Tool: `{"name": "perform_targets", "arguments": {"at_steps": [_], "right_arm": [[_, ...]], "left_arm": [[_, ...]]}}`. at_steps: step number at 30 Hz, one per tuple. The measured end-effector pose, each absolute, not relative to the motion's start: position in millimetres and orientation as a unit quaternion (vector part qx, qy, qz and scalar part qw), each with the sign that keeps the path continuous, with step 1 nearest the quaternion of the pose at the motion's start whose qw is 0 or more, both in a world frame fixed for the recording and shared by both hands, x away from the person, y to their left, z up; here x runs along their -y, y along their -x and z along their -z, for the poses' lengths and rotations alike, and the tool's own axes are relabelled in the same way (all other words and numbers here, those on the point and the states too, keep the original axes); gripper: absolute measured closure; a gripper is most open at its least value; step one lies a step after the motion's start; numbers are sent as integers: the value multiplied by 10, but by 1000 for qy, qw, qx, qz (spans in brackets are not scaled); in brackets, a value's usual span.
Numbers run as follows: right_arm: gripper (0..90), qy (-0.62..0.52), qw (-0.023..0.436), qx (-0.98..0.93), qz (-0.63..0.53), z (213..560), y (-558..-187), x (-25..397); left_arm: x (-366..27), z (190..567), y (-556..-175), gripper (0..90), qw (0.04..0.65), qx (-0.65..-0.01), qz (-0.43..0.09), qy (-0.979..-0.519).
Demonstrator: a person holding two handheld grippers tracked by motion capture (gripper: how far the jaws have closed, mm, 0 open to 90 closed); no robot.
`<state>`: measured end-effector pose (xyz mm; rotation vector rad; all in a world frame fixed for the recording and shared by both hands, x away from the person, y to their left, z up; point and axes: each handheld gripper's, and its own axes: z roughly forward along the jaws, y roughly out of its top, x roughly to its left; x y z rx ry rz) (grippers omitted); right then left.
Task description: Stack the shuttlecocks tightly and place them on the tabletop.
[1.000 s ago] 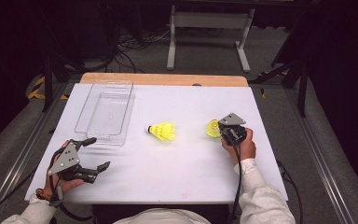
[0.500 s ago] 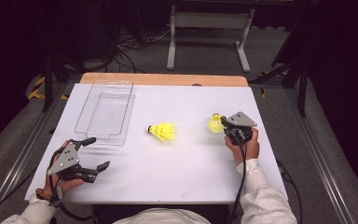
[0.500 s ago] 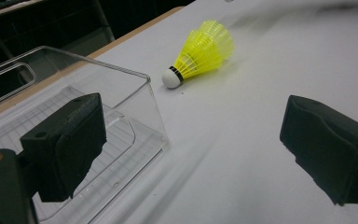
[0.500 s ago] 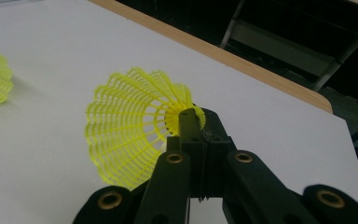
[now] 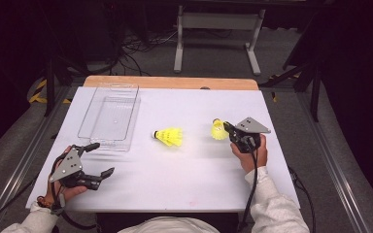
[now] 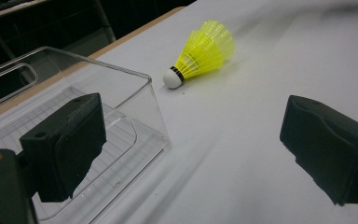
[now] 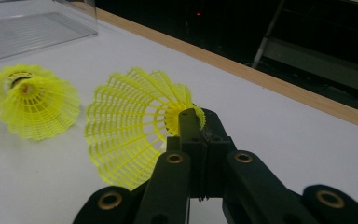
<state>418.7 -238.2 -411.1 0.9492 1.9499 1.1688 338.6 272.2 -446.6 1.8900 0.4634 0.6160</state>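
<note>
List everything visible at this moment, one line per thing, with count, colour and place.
shuttlecock: one, yellow with white cork, lying on its side mid-table.
held shuttlecock: one, yellow, skirt rim clamped in the right jaws.
clear tray: one, transparent, far-left part of the table, nothing in it.
table: one, white top with a wooden far edge.
left hand-held gripper: black, jaws apart, near-left corner.
right hand-held gripper: black, shut on the skirt, right side.

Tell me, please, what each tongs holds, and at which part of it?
Right tongs grip a yellow shuttlecock by its skirt rim. Left tongs are open, holding nothing.
</note>
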Motion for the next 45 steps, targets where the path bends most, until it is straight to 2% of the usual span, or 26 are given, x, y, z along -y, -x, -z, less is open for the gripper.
{"name": "perform_targets", "arguments": {"at_steps": [20,35,45], "right_arm": [[900,-294,251,-789,-478,4218,-4131,1989],[900,-243,197,-821,-477,4357,-4256,1611],[877,-241,191,-836,-455,4461,-4358,1540]], "left_arm": [[-2722,4470,-3393,78,521,-192,-258,-791],[-2717,4481,-3403,78,519,-191,-256,-793],[-2707,4486,-3403,79,517,-189,-254,-796]]}}
